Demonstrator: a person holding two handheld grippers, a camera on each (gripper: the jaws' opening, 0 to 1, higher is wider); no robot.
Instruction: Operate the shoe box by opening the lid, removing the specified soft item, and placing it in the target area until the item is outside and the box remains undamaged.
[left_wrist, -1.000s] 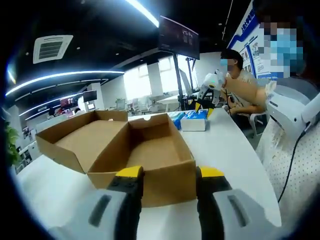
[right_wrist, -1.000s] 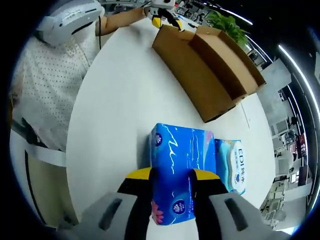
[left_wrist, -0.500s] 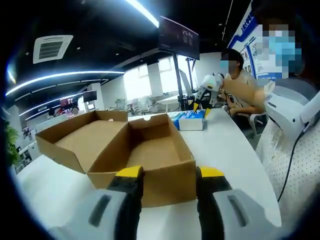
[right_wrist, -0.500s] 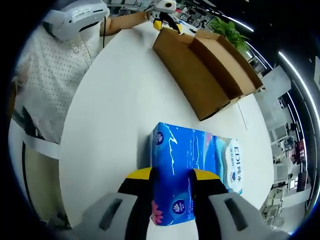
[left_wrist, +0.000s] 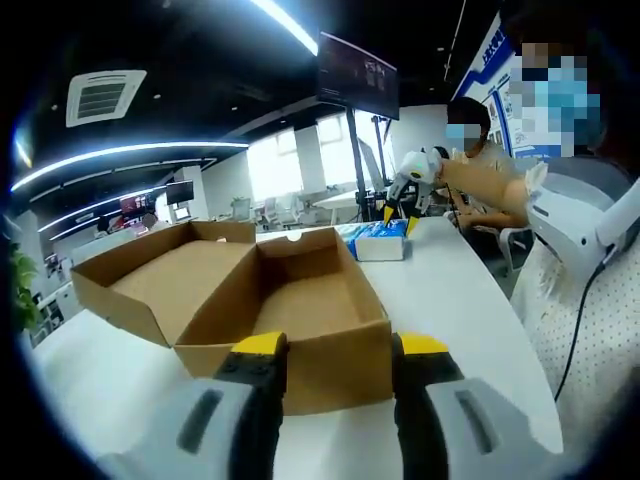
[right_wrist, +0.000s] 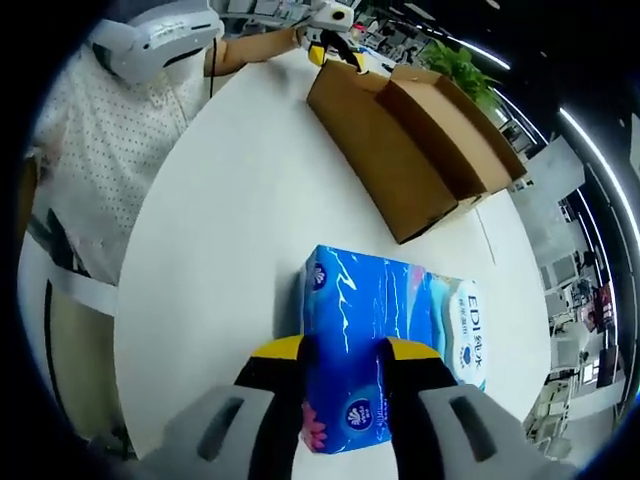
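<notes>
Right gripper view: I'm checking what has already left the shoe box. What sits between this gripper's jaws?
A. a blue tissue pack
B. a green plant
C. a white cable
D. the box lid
A: the right gripper has its yellow-tipped jaws on either side of the blue tissue pack, which rests on the white table, apart from the open shoe box.

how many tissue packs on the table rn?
2. A dark blue tissue pack sits between the right gripper jaws; a lighter blue EDI pack lies touching its far side. The open shoe box looks empty.
</notes>
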